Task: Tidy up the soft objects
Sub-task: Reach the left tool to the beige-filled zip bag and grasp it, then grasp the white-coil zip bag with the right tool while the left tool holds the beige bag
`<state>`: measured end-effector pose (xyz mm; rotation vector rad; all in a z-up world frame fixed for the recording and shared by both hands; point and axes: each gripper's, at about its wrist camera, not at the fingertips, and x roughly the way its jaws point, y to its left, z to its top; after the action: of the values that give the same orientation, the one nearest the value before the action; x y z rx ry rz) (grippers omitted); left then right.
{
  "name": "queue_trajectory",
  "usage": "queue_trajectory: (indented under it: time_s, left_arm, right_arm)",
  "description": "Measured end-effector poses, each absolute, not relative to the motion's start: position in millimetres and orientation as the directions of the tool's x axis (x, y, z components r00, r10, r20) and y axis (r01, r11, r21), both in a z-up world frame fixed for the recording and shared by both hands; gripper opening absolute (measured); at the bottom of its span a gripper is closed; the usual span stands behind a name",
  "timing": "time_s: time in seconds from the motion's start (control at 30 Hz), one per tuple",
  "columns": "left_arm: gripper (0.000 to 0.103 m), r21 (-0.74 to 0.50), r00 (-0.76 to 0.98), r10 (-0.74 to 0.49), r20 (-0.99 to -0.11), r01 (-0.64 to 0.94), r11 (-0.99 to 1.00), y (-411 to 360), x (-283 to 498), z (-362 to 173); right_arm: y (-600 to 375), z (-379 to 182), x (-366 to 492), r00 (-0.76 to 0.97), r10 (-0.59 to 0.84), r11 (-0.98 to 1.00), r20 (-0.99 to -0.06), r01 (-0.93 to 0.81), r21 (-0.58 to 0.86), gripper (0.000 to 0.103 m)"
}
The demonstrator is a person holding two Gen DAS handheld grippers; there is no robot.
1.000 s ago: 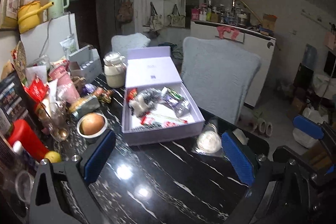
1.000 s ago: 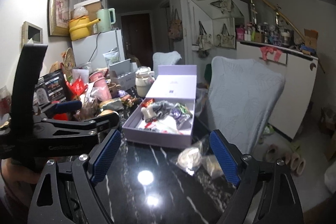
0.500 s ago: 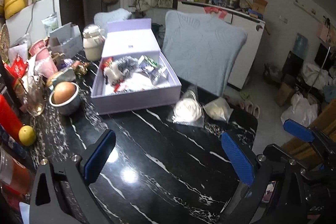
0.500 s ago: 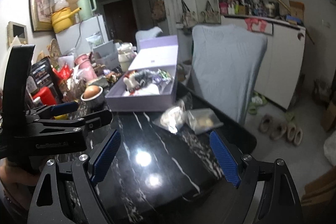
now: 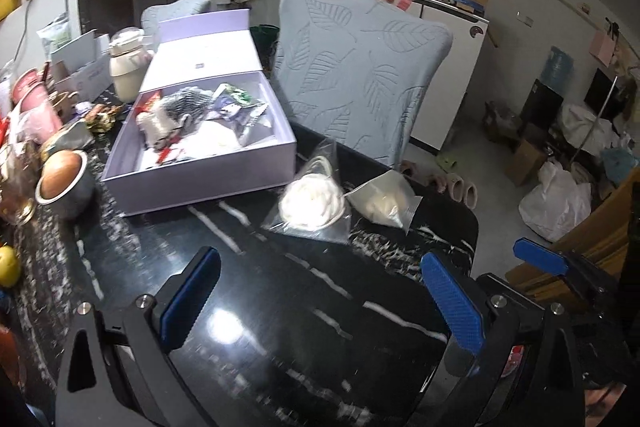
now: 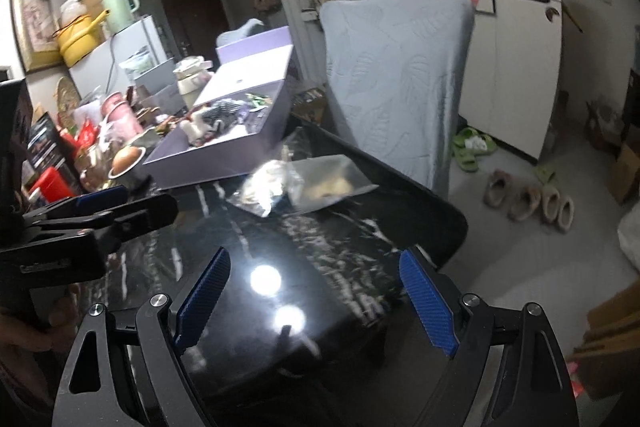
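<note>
With both our left hand-held gripper and right hand-held gripper spread apart and empty above the desk, two bagged soft items lie ahead beside the lilac box, and we judge a pinch on slippery plastic alone could slide off.

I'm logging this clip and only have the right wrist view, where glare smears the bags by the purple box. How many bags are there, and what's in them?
Observer: Two clear bags. The left bag holds a white coiled bundle, and the right bag holds something pale and lumpy.
Operator: Are they apart?
Observer: No, their edges meet. They lie on the table near the front right corner of the box.
Operator: Is the left gripper holding anything?
Observer: No. The left gripper has its fingers wide apart over bare tabletop, short of the bags.
</note>
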<state>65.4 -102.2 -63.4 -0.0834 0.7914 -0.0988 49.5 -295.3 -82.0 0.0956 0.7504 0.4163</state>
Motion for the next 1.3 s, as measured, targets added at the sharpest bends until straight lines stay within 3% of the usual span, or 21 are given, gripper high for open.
queue_trajectory:
  time_s: [0.77, 0.9, 0.97, 1.03, 1.1, 1.13, 1.2, 1.3]
  left_arm:
    - [0.101, -0.111, 0.557, -0.233, -0.798, 0.244, 0.963, -173.6, 186.4, -111.3]
    - [0.089, -0.066, 0.535, -0.21, -0.819, 0.276, 0.959, -185.3, 191.4, -122.8]
    - [0.088, -0.049, 0.517, -0.198, -0.833, 0.286, 0.957, -190.3, 193.8, -129.9]
    - [0.08, -0.045, 0.508, -0.191, -0.84, 0.285, 0.957, -192.4, 194.4, -134.8]
    - [0.059, -0.033, 0.5, -0.174, -0.848, 0.278, 0.96, -193.1, 195.3, -139.7]
    - [0.059, -0.03, 0.496, -0.168, -0.852, 0.274, 0.961, -192.9, 195.9, -141.2]
    - [0.046, -0.037, 0.504, -0.176, -0.845, 0.274, 0.961, -190.4, 194.0, -140.8]
    - [0.046, -0.053, 0.527, -0.191, -0.828, 0.266, 0.963, -181.7, 186.8, -132.9]
  right_arm:
    - [-352.2, -110.8, 147.2, 0.618, 0.251, 0.967, -0.745, -0.201, 0.159, 0.087]
    - [-365.4, -119.3, 153.4, 0.608, 0.23, 0.973, -0.76, -0.148, 0.177, 0.087]
    - [-368.6, -121.7, 155.0, 0.604, 0.22, 0.975, -0.766, -0.135, 0.174, 0.087]
    - [-370.3, -122.9, 154.9, 0.602, 0.213, 0.977, -0.769, -0.13, 0.169, 0.087]
    - [-371.5, -123.4, 154.8, 0.6, 0.212, 0.977, -0.772, -0.13, 0.167, 0.088]
    - [-371.8, -123.5, 155.4, 0.599, 0.211, 0.978, -0.773, -0.129, 0.166, 0.088]
    - [-371.7, -122.7, 155.2, 0.599, 0.211, 0.977, -0.772, -0.129, 0.168, 0.088]
    - [-369.9, -121.0, 154.6, 0.602, 0.217, 0.976, -0.768, -0.129, 0.174, 0.088]
